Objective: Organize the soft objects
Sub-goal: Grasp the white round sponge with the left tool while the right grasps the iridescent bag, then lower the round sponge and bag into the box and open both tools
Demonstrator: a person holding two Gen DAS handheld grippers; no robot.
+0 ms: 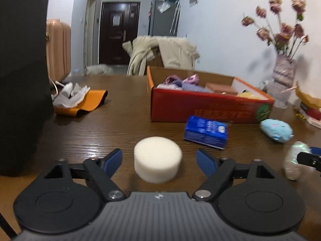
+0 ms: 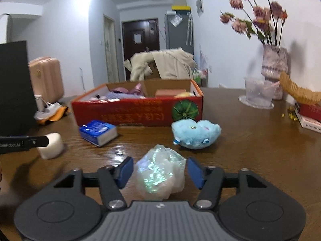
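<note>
Tongs [image 1: 158, 159] gape; red box [image 1: 200, 108] holds cloths [image 1: 180, 82].

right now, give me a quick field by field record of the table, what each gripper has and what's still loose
left gripper: open, fingers either side of the white foam puck, not touching it
right gripper: open, fingers close beside the shiny plastic bundle, grip not closed
loose on table: blue tissue pack, blue plush toy
container: red cardboard box, open top, already holds some pink and purple items
box position: behind the loose things, farther from both grippers
surface: brown wooden table
off to the right: vase of flowers
</note>
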